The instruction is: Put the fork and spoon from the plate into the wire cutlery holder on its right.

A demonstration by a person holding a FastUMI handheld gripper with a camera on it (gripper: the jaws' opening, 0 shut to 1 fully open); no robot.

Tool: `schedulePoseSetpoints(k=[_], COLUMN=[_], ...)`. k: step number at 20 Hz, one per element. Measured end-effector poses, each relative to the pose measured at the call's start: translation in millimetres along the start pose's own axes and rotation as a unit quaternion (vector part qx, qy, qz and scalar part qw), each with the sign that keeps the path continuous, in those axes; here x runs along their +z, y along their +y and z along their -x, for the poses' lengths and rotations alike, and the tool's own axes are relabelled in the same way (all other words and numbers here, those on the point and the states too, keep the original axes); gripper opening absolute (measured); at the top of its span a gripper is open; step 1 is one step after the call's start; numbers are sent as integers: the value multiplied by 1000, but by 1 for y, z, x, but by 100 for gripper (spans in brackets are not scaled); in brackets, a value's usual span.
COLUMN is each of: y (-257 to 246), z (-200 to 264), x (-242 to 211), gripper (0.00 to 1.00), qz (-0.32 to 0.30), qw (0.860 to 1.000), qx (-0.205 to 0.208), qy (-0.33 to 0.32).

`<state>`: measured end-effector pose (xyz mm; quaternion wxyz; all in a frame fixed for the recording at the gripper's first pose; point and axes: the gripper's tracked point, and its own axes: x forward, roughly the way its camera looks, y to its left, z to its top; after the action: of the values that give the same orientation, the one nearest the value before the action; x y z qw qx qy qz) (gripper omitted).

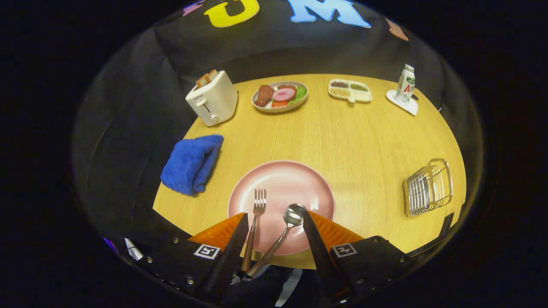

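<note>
Hand-held gripper [275,220]: fingers spread wide, holding nothing, over the near rim of the round pink plate [299,179].
Cutlery: wooden-handled metal fork [255,222] and spoon [284,231] lie between the fingers.
Wire cutlery holder [428,187]: right, apart, on wooden counter [364,145].

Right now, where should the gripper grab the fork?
Probably the fork's brown handle, from above. The handle sticks out over the pink plate's near rim, between the open gripper's fingers, with the spoon lying close beside it.
</note>
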<state>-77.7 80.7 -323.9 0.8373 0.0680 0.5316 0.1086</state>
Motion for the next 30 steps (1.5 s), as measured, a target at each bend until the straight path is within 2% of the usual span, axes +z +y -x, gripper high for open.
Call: schedulePoseSetpoints(k=[6, 8, 13, 14, 15, 16, 19, 20, 30], y=[-10, -13, -10, -15, -12, -7, -8, -7, -20], z=[-38, -46, -58, -69, -69, -66, -61, -60, -35], x=[-39, -44, -50, -45, -47, -47, -39, -38, -4], gripper=[80, 39, 39, 39, 14, 14, 14, 2, 2], qz=[-58, -72, -71, -86, -95, -101, -124, -127, -171], qw=[995, 992, 989, 988, 987, 986, 984, 984, 982], qx=[-4, -7, -6, -16, -18, 1, 6, 11, 32], qy=[77, 100, 126, 124, 128, 135, 125, 124, 71])
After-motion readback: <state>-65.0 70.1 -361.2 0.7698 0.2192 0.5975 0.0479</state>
